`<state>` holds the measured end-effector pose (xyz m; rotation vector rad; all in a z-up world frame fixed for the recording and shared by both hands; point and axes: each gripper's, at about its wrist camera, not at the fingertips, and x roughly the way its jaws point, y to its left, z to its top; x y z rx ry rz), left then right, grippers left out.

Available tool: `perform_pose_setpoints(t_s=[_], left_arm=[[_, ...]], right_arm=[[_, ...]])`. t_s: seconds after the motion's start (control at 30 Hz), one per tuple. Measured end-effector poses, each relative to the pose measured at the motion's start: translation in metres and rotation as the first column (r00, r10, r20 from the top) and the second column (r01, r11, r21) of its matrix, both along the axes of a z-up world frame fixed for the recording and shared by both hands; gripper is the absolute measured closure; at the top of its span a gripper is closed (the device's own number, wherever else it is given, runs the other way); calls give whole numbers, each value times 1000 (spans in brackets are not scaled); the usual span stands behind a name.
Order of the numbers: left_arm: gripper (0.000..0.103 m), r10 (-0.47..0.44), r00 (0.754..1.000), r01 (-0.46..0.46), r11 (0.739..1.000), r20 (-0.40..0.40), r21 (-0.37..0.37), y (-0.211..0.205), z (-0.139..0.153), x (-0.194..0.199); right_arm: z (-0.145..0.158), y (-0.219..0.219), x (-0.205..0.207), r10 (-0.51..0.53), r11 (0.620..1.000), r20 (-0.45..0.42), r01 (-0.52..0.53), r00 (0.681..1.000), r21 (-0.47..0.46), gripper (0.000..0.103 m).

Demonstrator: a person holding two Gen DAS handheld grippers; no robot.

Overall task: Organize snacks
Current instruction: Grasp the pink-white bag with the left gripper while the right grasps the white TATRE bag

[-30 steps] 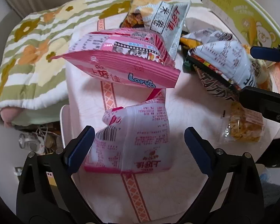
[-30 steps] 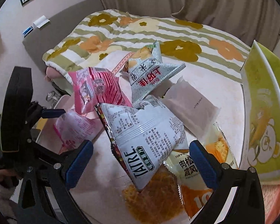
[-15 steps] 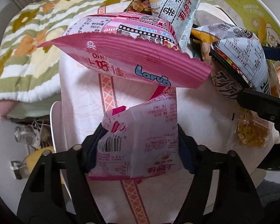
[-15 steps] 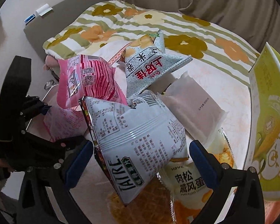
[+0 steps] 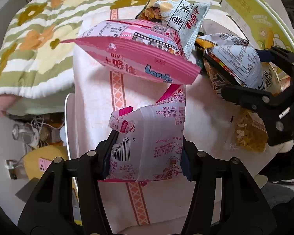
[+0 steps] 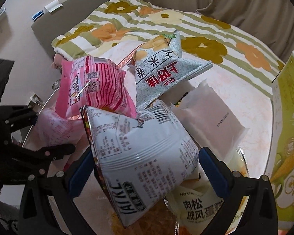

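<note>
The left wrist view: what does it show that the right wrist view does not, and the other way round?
Only the left wrist view shows the left gripper closing, its pads against the pale pink snack bag, and the clutter on the floor beside the table.

Only the right wrist view shows the right gripper open around the white TAITRE bag, plus the plain white packet and the curtain.

Both show the bright pink bag, the silver Oishi bag, the flowered quilt and the yellow-green box.
</note>
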<state>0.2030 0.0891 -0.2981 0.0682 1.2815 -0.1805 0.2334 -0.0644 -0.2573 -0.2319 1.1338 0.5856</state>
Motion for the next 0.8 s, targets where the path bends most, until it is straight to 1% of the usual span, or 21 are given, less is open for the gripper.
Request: perform_pose_setpoints(t_s=[0.1, 0.17, 0.23, 0.33, 0.5, 0.6, 0.8], left_arm=[[52, 5, 1000, -5, 1000, -1, -4, 0, 2, -4], [52, 9, 1000, -9, 1000, 2, -5, -1, 4, -6], [52, 14, 1000, -14, 1000, 4, -8, -1, 4, -8], [52, 20, 1000, -20, 1000, 3, -10, -1, 4, -9], [52, 21, 1000, -21, 1000, 13, 5, -4, 12, -19], [52, 30, 999, -31, 1000, 28, 2, -2, 24, -24], [52, 31, 995, -31, 1000, 90, -4, -2, 57, -30]], right_arm=[[-4, 1, 2, 13, 1000, -14, -13, 1000, 4, 1], [-7, 2, 2, 23, 1000, -15, -23, 1000, -6, 6], [-7, 2, 0, 37, 999, -18, -37, 999, -3, 16], [-5, 2, -3, 42, 999, -10, -42, 999, -15, 28], [7, -5, -8, 1, 1000, 11, -1, 1000, 14, 30], [23, -10, -13, -19, 999, 33, 18, 999, 39, 30], [58, -15, -22, -53, 996, 83, 47, 995, 70, 30]])
